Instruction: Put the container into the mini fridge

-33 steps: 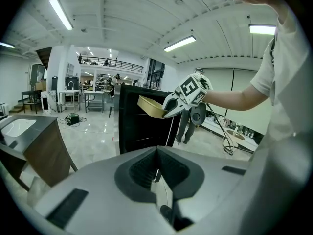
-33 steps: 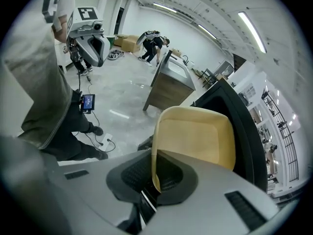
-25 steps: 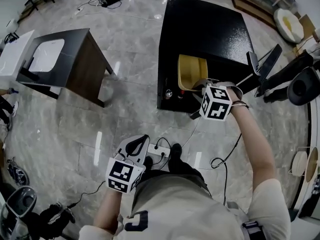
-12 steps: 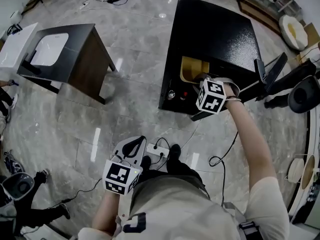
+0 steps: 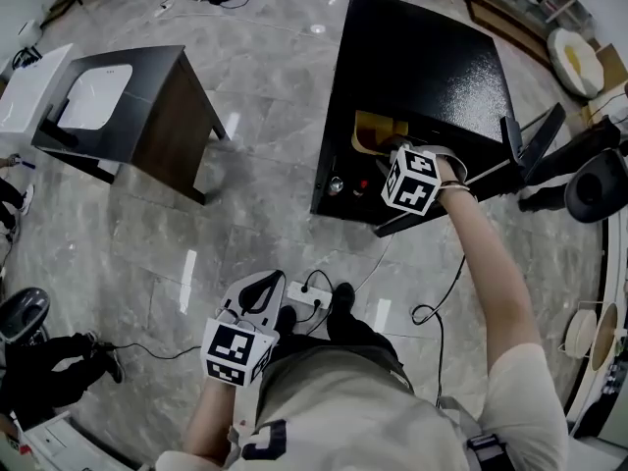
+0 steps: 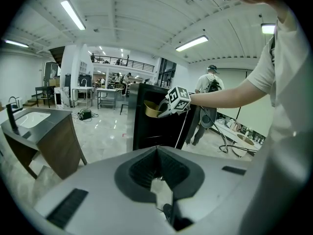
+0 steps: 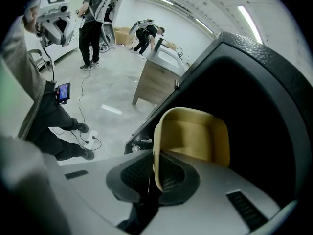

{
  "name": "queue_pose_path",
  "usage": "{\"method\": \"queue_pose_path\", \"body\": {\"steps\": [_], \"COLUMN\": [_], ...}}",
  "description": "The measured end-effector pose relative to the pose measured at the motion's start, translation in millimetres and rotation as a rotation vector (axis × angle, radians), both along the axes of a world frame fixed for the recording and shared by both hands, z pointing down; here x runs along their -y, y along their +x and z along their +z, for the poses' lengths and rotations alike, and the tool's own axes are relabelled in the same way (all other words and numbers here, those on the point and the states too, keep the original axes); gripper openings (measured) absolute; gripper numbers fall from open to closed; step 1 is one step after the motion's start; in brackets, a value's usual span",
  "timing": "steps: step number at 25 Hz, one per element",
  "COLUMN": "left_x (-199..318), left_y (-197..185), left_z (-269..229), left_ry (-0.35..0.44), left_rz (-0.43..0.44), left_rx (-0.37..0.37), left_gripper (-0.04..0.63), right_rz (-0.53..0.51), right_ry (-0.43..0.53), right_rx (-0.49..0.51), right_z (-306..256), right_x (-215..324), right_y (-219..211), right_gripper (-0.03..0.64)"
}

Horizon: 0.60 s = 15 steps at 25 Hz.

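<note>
Right gripper view: right tool [image 7: 151, 180] is clamped on the yellow container [image 7: 195, 136] by its rim, mini fridge [image 7: 274, 106] opening at twelve o'clock. Insertion step; next likely calls for reaching deeper, then releasing. Left tool [image 6: 159, 180] jaws are together, empty.

Honestly, nothing in there could be read as actual text. The cube [image 5: 410, 180] on the right gripper [image 7: 154, 156] and the cube [image 5: 235, 352] on the left gripper [image 6: 157, 153] only carried black-and-white square marker patterns, no letters or digits. The person's light shirt had a dark printed character [image 5: 257, 438] near the bottom edge of the head view, but it was cut off and I couldn't say which one. A small lit screen [image 7: 63, 92] at the hip was way too tiny to make out.
</note>
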State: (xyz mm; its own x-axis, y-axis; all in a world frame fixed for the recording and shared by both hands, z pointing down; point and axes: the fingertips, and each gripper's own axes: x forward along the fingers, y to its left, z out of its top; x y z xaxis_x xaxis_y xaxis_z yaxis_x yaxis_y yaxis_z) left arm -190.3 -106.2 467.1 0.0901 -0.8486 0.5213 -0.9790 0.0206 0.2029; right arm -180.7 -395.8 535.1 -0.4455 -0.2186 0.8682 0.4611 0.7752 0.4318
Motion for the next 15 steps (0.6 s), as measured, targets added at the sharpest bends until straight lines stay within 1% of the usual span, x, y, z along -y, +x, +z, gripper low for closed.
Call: {"method": "queue_pose_path", "body": {"steps": [4, 10, 15], "left_x": [-2.4, -7.1, -7.6], "left_y": [-1.7, -4.0, -4.4], "left_z": [1.0, 3.7, 5.0], "left_ry": [-0.006, -0.013, -0.015], "left_rz": [-0.010, -0.029, -0.040], "left_rx": [0.003, 0.000, -0.003], "left_gripper": [0.041, 0.041, 0.041], "right_rz": [0.006, 0.046, 0.035], "right_ry": [0.030, 0.126, 0.158], "right_rx": [0.010, 0.094, 0.114], "right_z": [1.7, 1.4, 4.1], "right_x": [9.9, 27.8, 33.7], "right_y": [-6.6, -17.4, -21.9], "right_gripper": [0.032, 0.032, 0.034]}}
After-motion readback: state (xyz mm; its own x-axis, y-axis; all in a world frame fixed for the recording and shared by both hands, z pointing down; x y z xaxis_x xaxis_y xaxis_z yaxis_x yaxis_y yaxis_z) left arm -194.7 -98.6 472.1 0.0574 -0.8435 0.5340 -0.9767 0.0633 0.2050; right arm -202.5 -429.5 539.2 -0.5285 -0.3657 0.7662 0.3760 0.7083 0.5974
